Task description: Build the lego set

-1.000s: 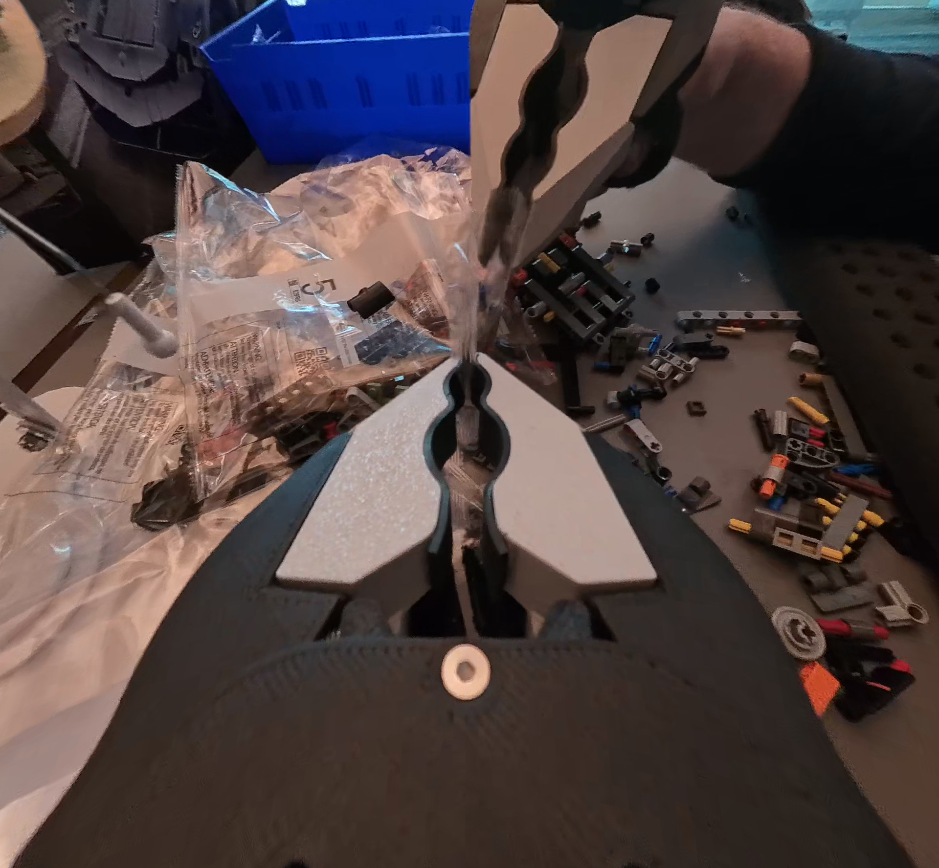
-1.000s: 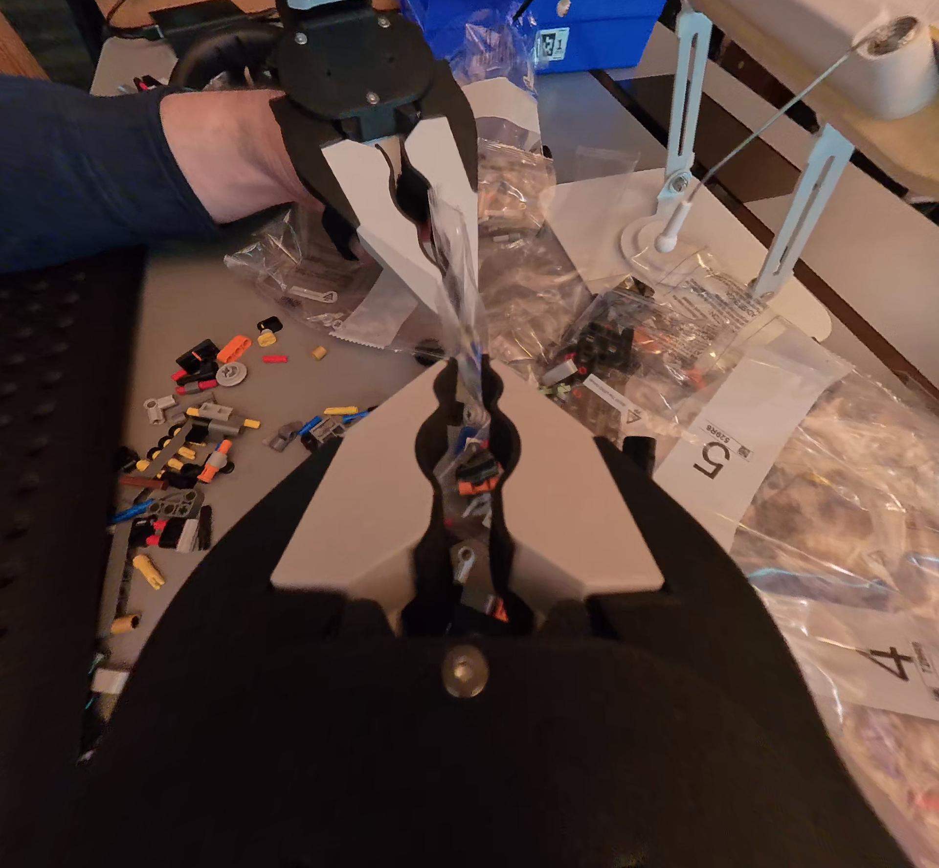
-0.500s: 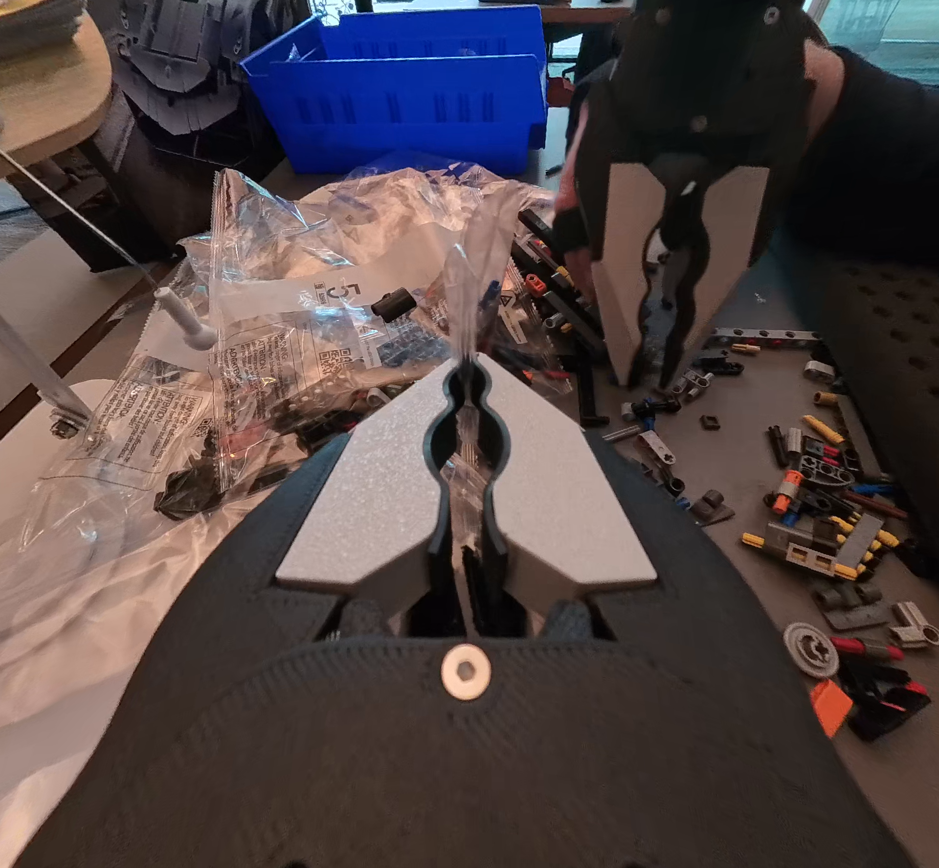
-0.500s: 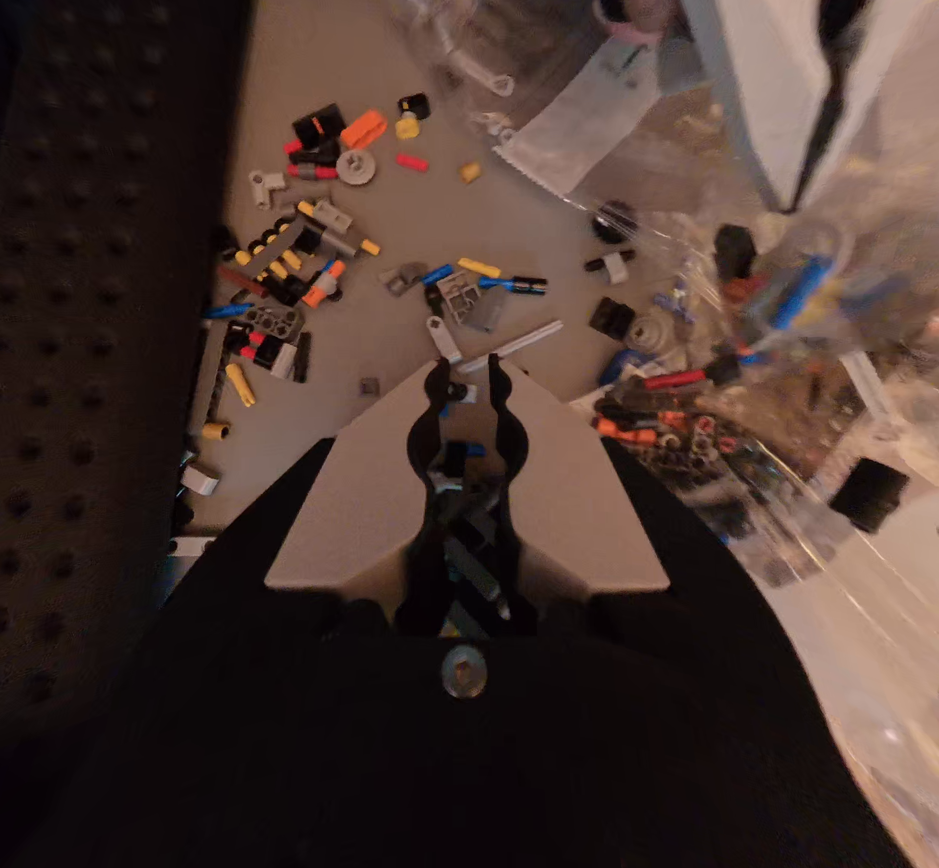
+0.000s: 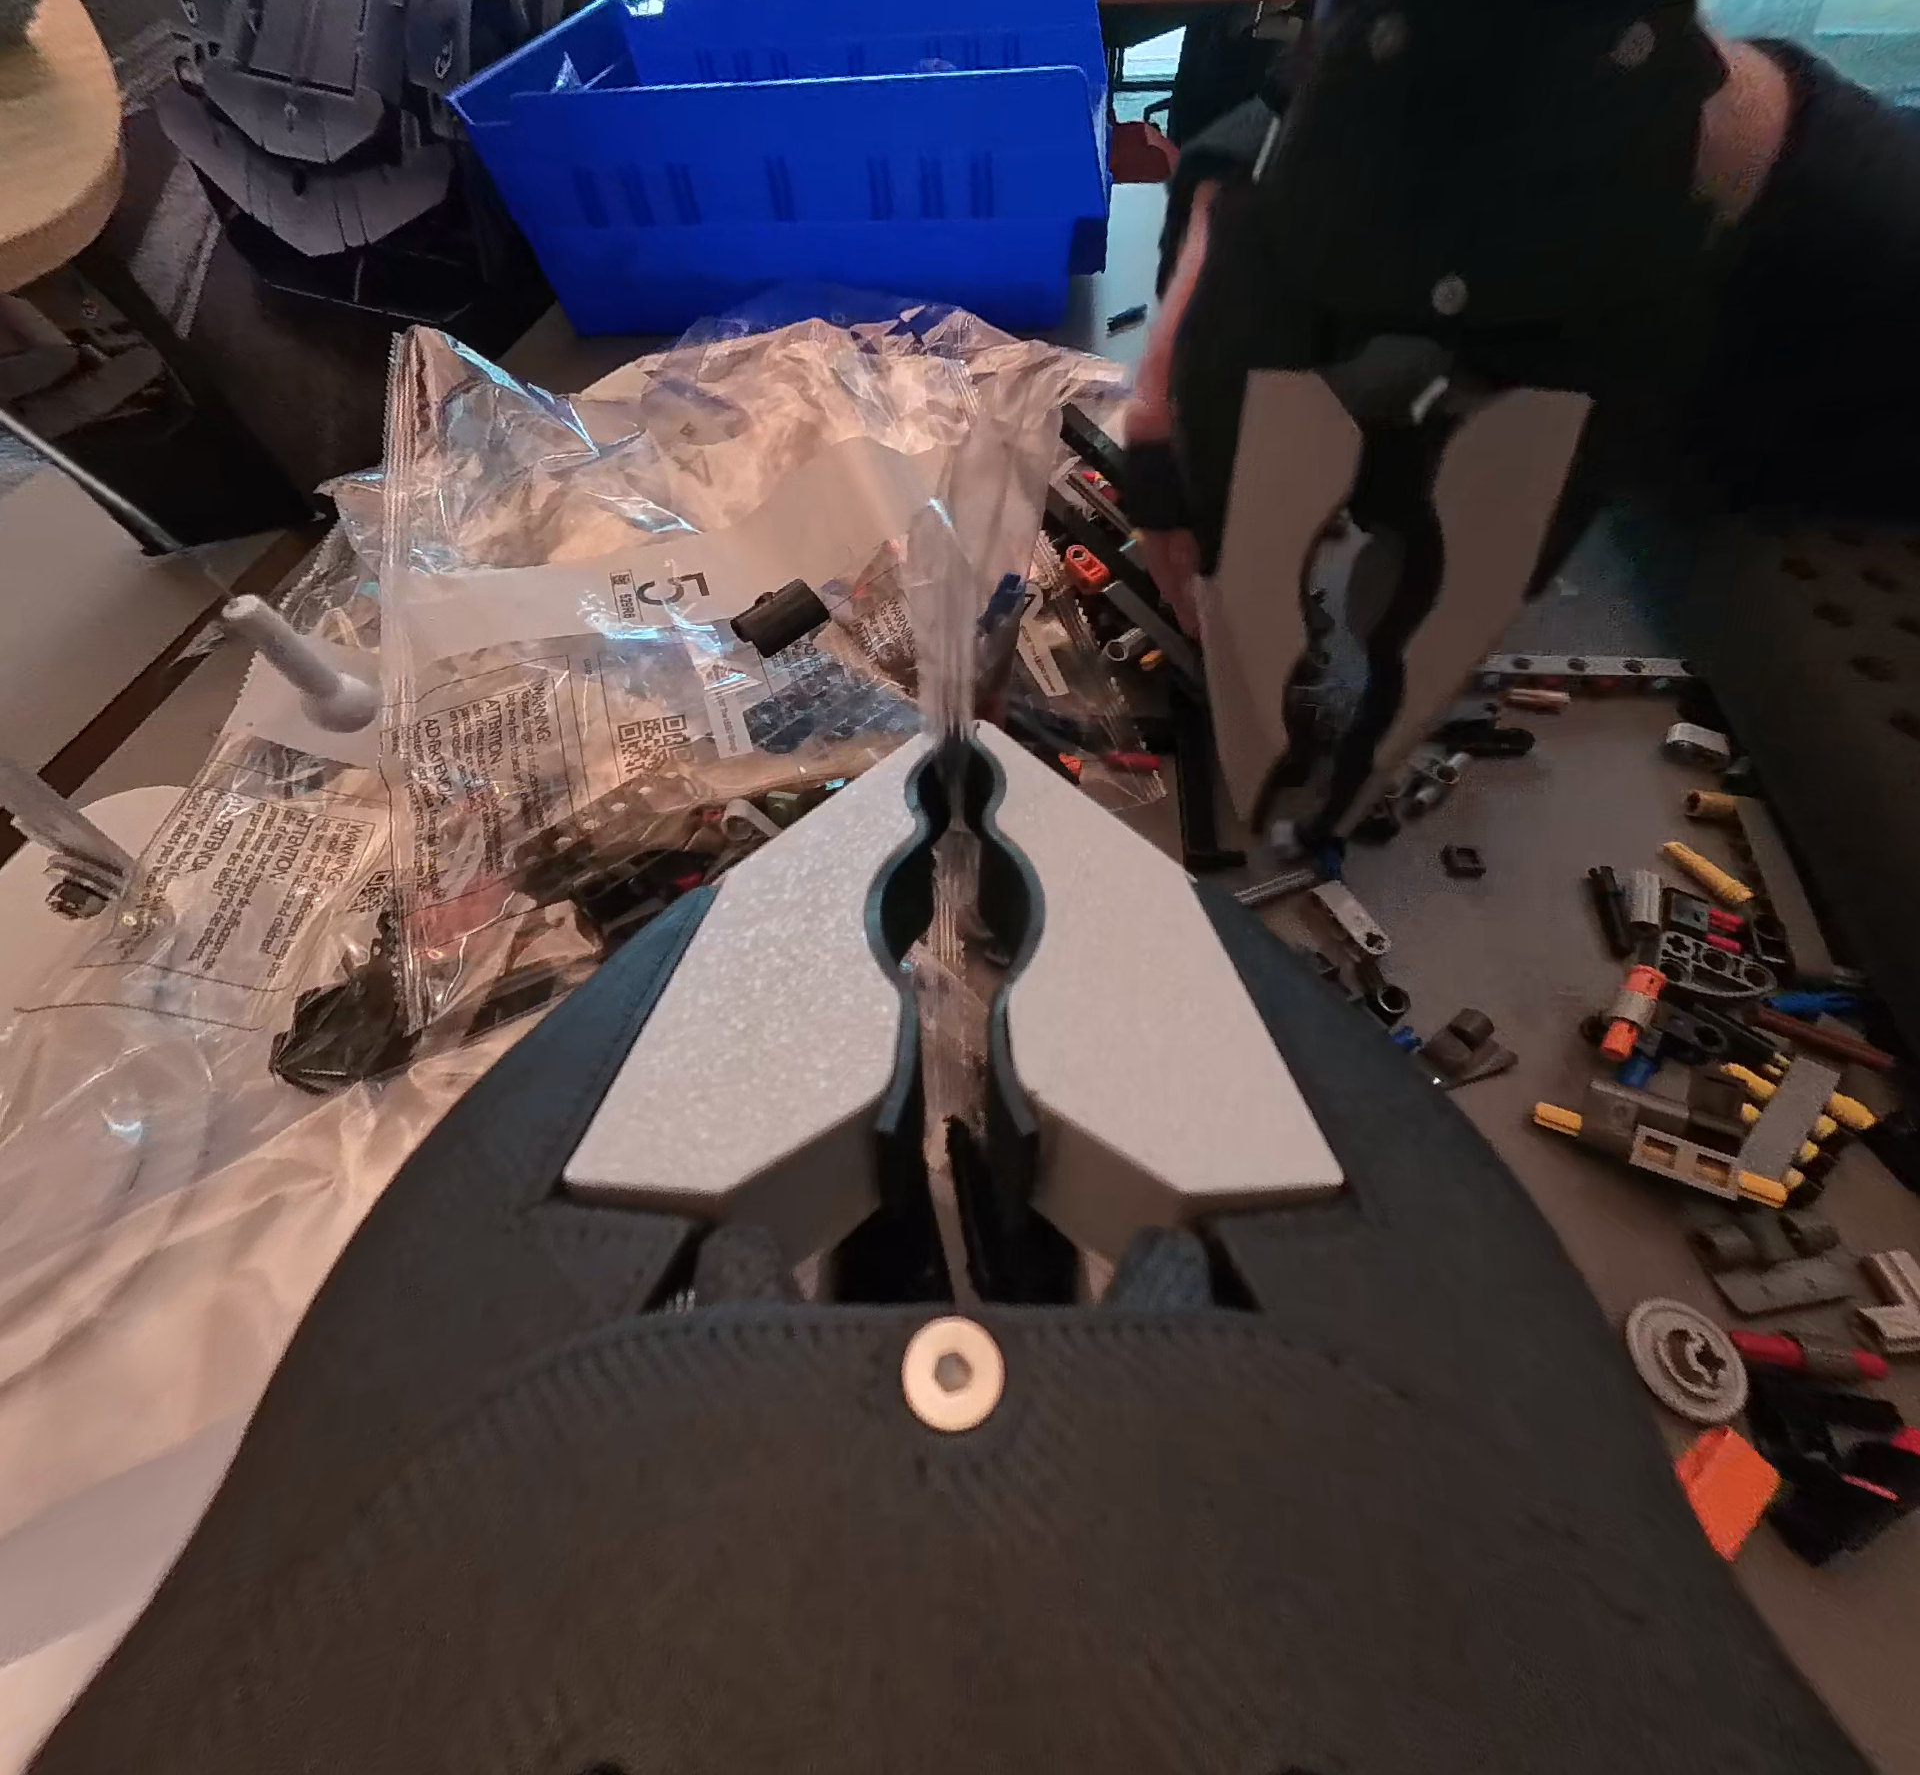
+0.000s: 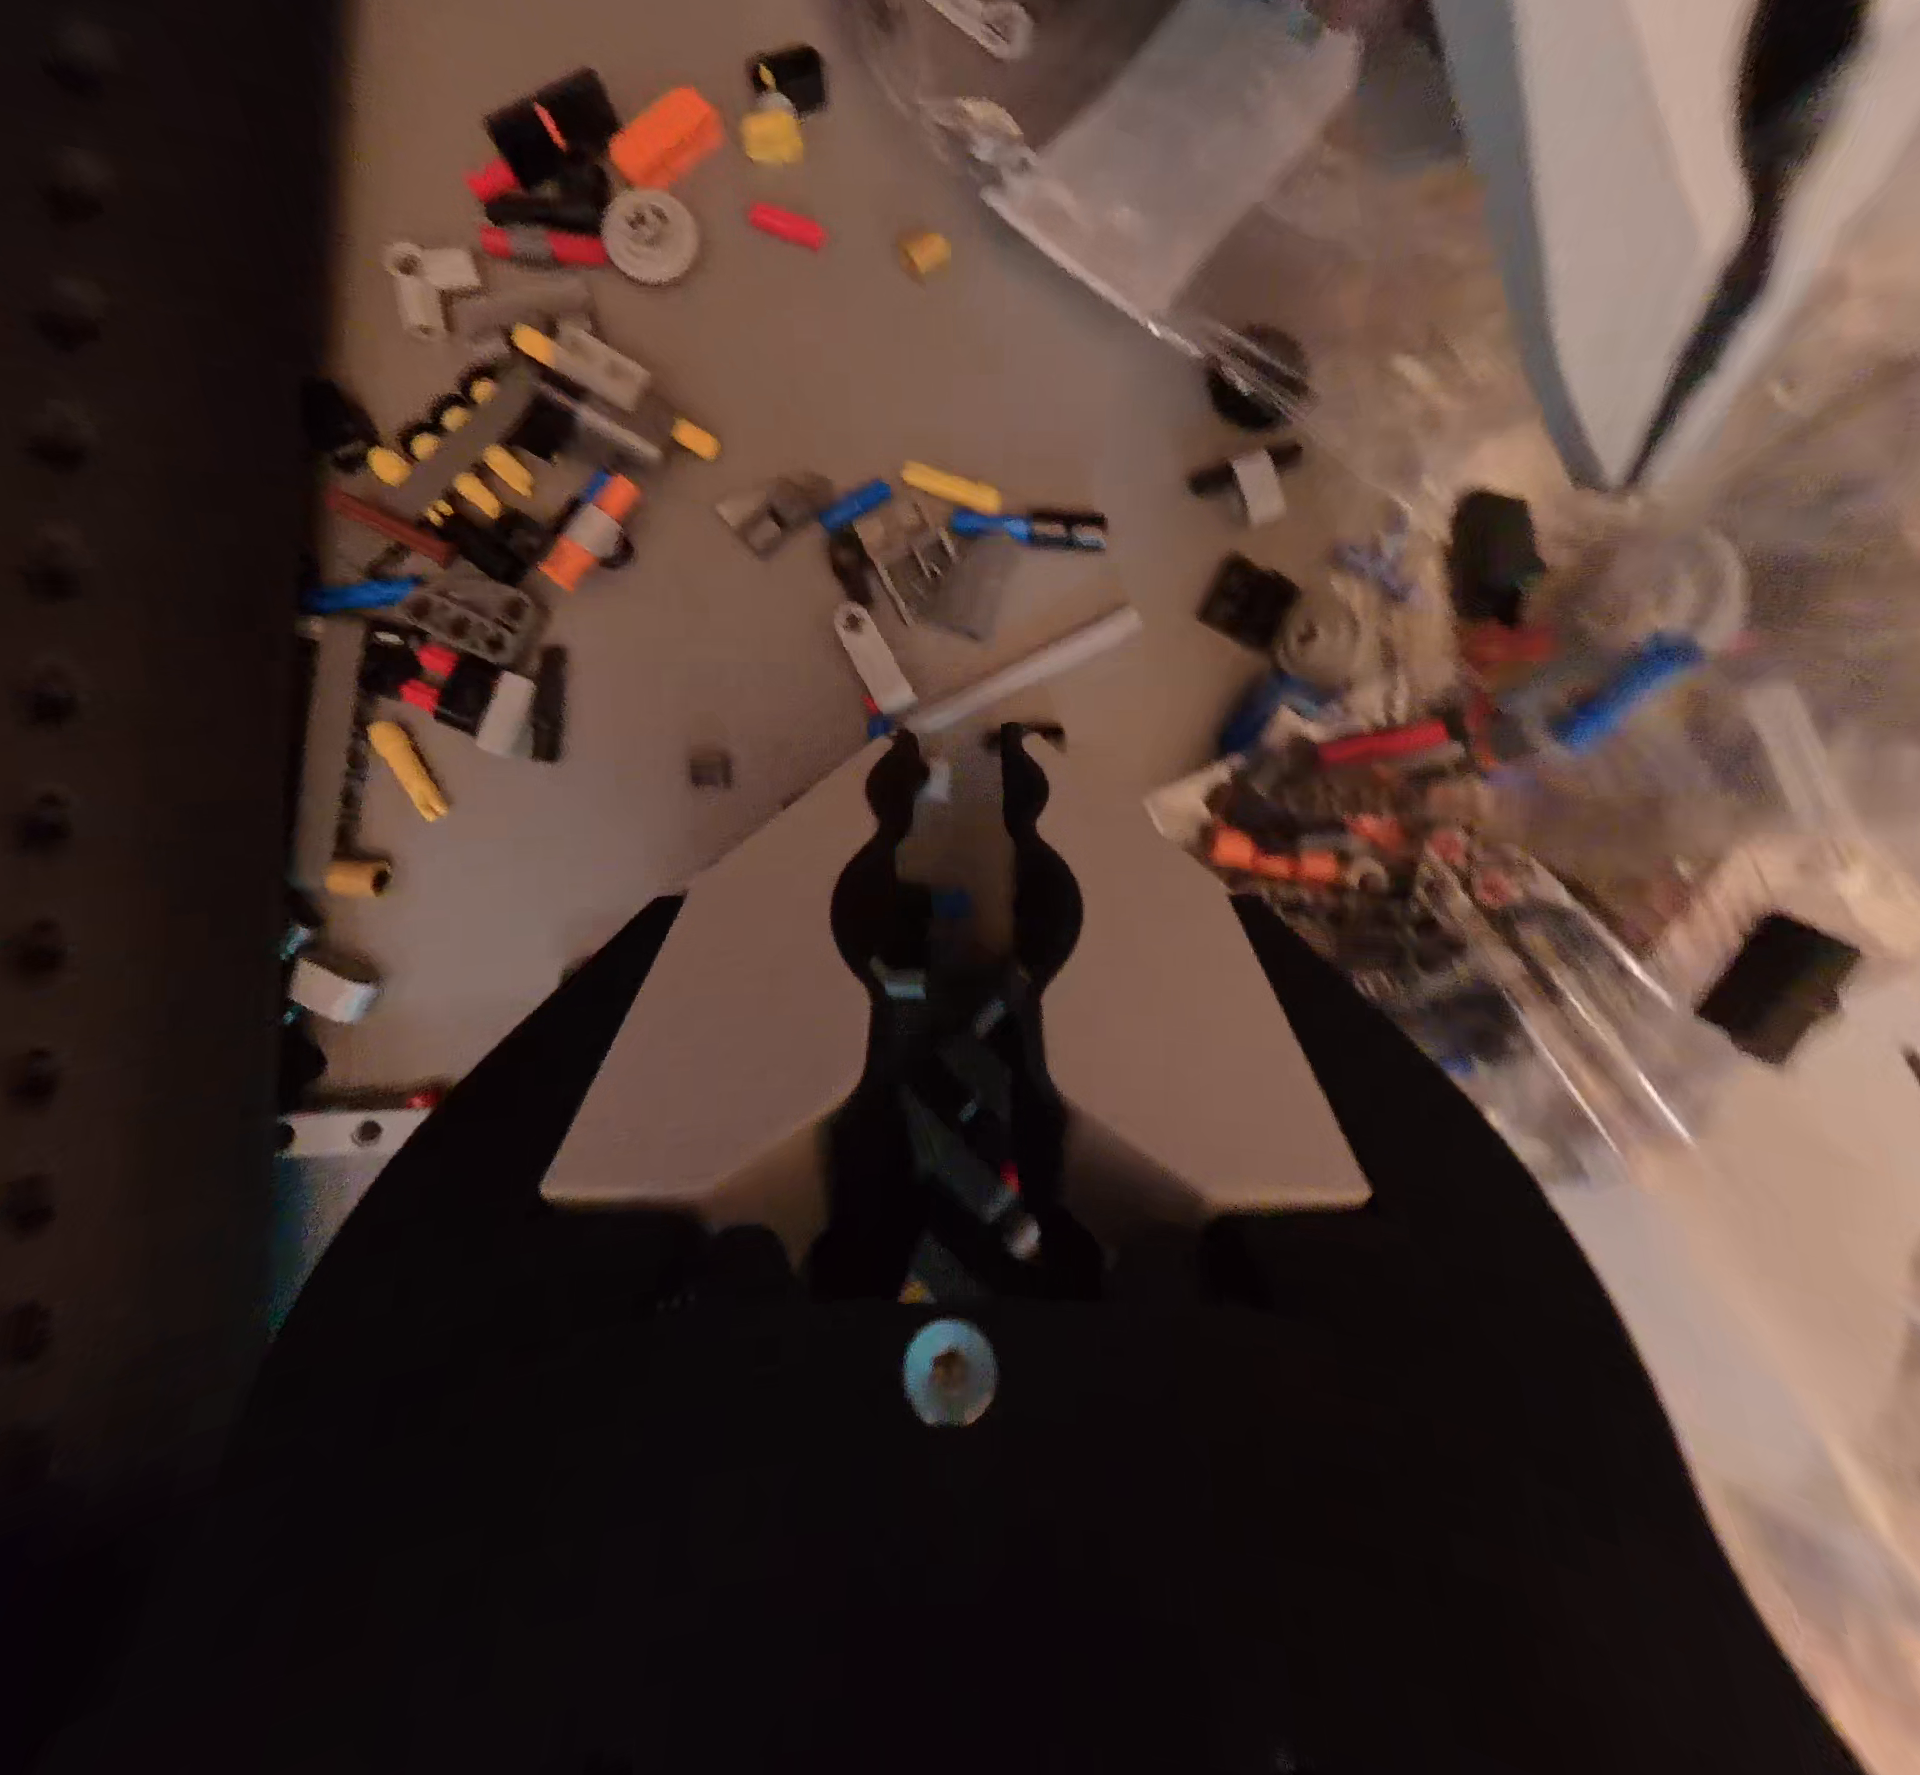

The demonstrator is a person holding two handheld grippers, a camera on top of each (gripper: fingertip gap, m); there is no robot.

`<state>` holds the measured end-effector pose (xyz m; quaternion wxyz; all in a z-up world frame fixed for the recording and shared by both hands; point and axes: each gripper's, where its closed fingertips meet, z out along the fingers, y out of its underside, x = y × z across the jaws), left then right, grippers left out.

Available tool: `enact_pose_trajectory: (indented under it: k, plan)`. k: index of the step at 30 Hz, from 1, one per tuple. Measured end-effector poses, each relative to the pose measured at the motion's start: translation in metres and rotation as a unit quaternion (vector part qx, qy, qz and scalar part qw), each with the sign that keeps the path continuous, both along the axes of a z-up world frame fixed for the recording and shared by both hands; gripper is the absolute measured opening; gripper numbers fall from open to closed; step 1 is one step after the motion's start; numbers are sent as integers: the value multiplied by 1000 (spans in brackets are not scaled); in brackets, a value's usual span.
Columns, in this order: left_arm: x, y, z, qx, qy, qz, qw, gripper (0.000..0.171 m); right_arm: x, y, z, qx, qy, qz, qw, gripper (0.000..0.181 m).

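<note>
Currently your left gripper (image 5: pixel 954 757) is clamped on the clear bag (image 5: pixel 940 582); your right gripper (image 6: pixel 971 738) hangs slightly parted over loose lego pieces (image 6: pixel 499 499) at the table's (image 6: pixel 935 343) near edge. Tug carelessly and pieces scatter.

Left gripper (image 5: pixel 954 759): black ribbed plastic body, pale grey wedge fingers (image 5: pixel 790 998), wavy black inner edges, one silver screw.
Right gripper (image 6: pixel 971 749): same build.
Sleeve (image 5: pixel 1849 291): dark.
</note>
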<state>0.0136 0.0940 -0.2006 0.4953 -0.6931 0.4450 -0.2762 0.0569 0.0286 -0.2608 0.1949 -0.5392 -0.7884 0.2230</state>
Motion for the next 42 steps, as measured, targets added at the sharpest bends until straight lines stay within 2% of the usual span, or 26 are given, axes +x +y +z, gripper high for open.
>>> enact_pose_trajectory:
  k: [6, 13, 15, 19, 22, 26, 39, 42]
  plan:
    - [3, 0, -2, -1, 5, -3, 1000, 0, 20, 8, -12, 26, -57, -8, 998, 13]
    - [3, 0, -5, -3, 8, -2, 1000, 0, 32, 12, -14, 39, -82, -19, 996, 11]
    - [3, 1, -6, -4, 9, -2, 1000, 0, 23, 11, -6, 42, -52, -16, 998, 10]
    - [5, 0, -7, -4, 10, -4, 1000, 0, -10, -20, 13, 26, 24, 39, 999, 12]
    - [4, 0, -7, -4, 11, -3, 1000, 0, -26, -44, 10, 10, 35, 81, 996, 13]
    - [5, 0, -7, -4, 11, -4, 1000, 0, -35, -43, -4, 28, 18, 74, 997, 14]
    - [6, 0, -10, -7, 16, -6, 1000, 0, -44, -38, -15, 21, 18, 60, 998, 19]
    - [6, 0, -10, -7, 16, -5, 1000, 0, -46, -39, -16, 31, 22, 64, 997, 13]
